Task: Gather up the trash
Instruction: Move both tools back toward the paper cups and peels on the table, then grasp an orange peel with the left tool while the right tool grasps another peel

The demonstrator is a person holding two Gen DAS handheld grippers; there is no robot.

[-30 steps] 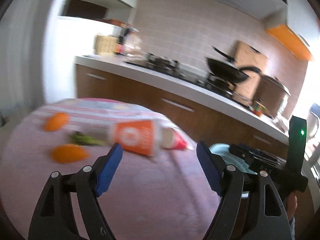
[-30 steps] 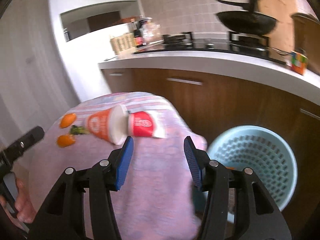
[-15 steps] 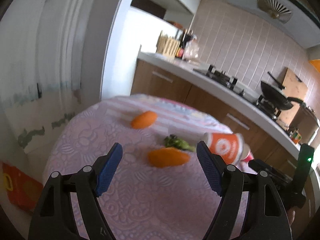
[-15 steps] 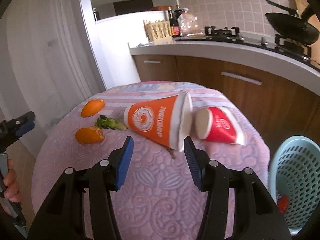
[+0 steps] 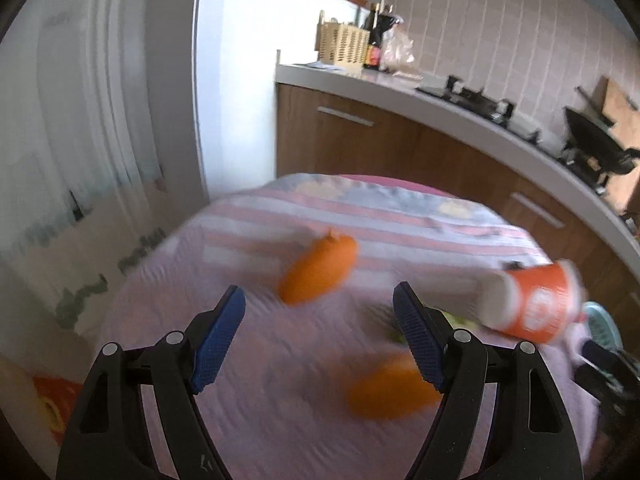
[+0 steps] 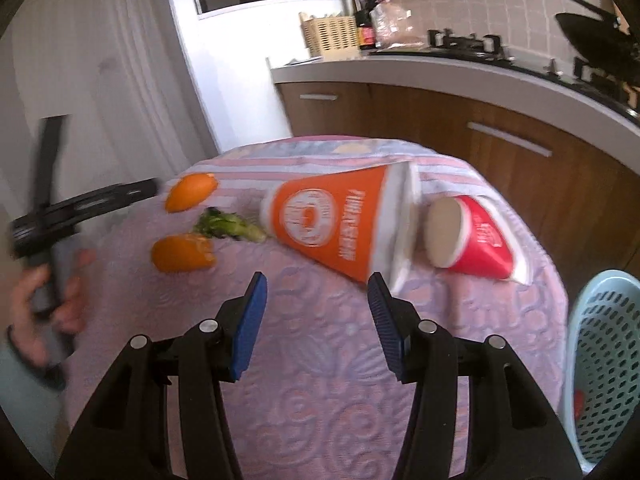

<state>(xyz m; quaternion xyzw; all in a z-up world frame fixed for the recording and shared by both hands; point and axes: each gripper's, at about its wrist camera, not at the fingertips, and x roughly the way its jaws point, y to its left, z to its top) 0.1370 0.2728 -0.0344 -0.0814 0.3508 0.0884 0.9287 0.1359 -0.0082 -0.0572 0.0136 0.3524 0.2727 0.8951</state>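
Observation:
On the round table's pink cloth [image 6: 320, 400] lie an orange paper cup [image 6: 340, 220] on its side, a red paper cup [image 6: 468, 236] to its right, a green vegetable scrap [image 6: 228, 226] and two pieces of orange peel [image 6: 182, 254] [image 6: 192, 196]. My right gripper [image 6: 318, 312] hovers open just in front of the orange cup. My left gripper [image 5: 318, 332] hangs open and empty above the cloth, the far peel [image 5: 320, 268] ahead between its fingers, the near peel [image 5: 392, 392] under its right finger. The orange cup [image 5: 536, 304] lies to its right.
A light blue mesh basket [image 6: 604, 368] stands on the floor right of the table, something red inside. A brown kitchen counter [image 6: 480, 76] with a stove runs behind. A white wall and door frame stand at left. A hand [image 6: 44, 300] holds the left gripper's handle.
My left gripper swung leftwards and down, so the peels now sit before it. My right gripper came down closer to the orange cup, then nearly stopped.

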